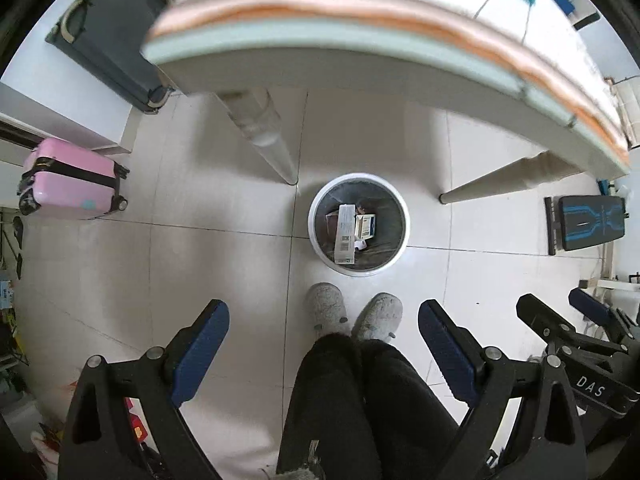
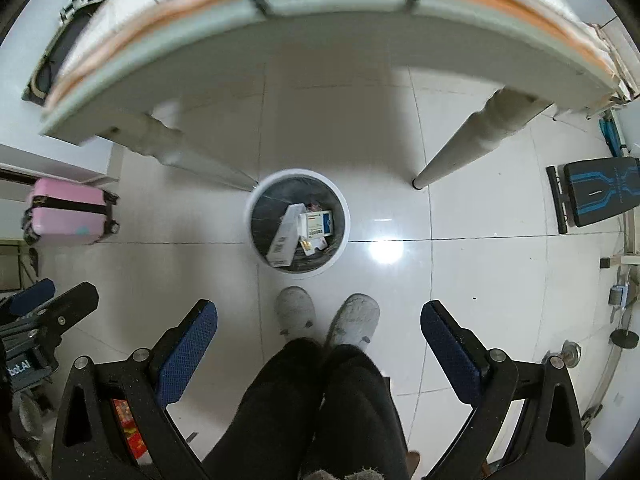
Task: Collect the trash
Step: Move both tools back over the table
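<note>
- Overhead, a white table (image 1: pixel 360 68) with an orange-edged cloth is arching across the top of both frames, its legs (image 2: pixel 460 148) reaching down toward the middle.
- Beneath it, the pale tiled floor (image 1: pixel 200 272) is filling the rest of each view.
- At the left edge a pink suitcase (image 1: pixel 72 184) is lying on the floor, and at the right edge a black and blue bench (image 2: pixel 596 192) is standing.
- Dead centre, a round white bin (image 1: pixel 359 225) with a dark liner is sitting on the floor, holding the trash: a long white box (image 2: pixel 285 236) leaning inside, a smaller carton (image 1: pixel 366 226) beside it, and small scraps I cannot make out.
- Just below the bin, two grey slippers (image 2: pixel 356 320) and black trouser legs are showing.
- The left gripper (image 1: pixel 324 352) is hanging wide apart, nothing between its blue pads (image 1: pixel 202 354).
- The right gripper (image 2: pixel 319 354) is likewise gaping wide and empty, its blue pads (image 2: pixel 450 354) framing the legs.
</note>
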Demonstrator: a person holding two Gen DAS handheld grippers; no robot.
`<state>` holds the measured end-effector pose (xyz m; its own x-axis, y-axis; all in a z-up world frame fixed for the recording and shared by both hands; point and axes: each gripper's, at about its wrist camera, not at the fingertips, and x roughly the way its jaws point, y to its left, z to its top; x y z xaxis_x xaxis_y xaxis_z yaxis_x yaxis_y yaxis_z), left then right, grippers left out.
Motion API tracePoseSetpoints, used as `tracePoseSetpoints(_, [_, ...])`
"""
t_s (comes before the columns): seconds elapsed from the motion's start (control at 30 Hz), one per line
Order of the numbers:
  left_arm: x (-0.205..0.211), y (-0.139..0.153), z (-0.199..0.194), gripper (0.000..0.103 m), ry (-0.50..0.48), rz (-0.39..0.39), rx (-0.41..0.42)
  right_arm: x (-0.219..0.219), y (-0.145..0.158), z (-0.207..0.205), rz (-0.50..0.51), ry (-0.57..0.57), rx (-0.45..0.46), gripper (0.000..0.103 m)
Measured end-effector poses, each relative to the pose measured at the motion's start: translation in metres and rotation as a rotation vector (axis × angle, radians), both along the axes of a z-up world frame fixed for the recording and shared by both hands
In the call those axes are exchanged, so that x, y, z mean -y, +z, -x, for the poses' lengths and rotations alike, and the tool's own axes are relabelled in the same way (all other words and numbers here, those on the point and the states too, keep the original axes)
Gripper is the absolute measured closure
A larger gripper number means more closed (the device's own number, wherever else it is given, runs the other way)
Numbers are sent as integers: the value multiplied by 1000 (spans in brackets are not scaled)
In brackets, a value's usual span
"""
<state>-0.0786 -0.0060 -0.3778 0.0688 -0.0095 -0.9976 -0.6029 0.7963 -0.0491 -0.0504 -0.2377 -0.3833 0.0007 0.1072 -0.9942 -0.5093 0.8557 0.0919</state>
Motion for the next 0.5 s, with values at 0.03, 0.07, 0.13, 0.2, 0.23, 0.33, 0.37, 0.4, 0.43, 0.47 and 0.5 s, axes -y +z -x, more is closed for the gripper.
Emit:
tracePoseSetpoints(0.03, [-1, 9, 0, 6, 6, -5, 4, -1, 16, 2, -7, -7, -1, 0])
tracePoseSetpoints(0.07, [-5, 23, 0, 6, 13, -12, 14, -2, 27, 3, -12, -13, -3, 0])
tracePoseSetpoints(0.13, [-13, 47, -3, 6, 30, -25, 56, -6, 56, 3, -31, -30, -2, 0])
tracePoseSetpoints(0.2, [-20, 65, -9, 6, 43, -54, 94, -11, 82, -2, -52, -49, 7, 0])
tracePoseSetpoints(0.23, [-24, 73, -13, 6, 47, -65, 109, -14, 91, -5, -61, -55, 15, 0])
tracePoseSetpoints(0.33, [-40, 93, -30, 0, 64, -85, 154, -24, 122, -25, -75, -85, 53, 0])
tracePoseSetpoints(0.37, [-46, 99, -36, 0, 72, -89, 168, -27, 130, -34, -79, -94, 64, 0])
tracePoseSetpoints(0.4, [-52, 104, -42, 0, 85, -95, 176, -31, 140, -45, -75, -107, 79, 0])
tracePoseSetpoints(0.43, [-59, 106, -52, 0, 101, -96, 184, -33, 147, -56, -69, -118, 92, 0])
tracePoseSetpoints(0.47, [-64, 110, -58, 0, 110, -91, 193, -36, 153, -68, -64, -125, 103, 0])
tracePoseSetpoints(0.5, [-67, 112, -64, 0, 120, -89, 192, -38, 161, -84, -54, -137, 122, 0])
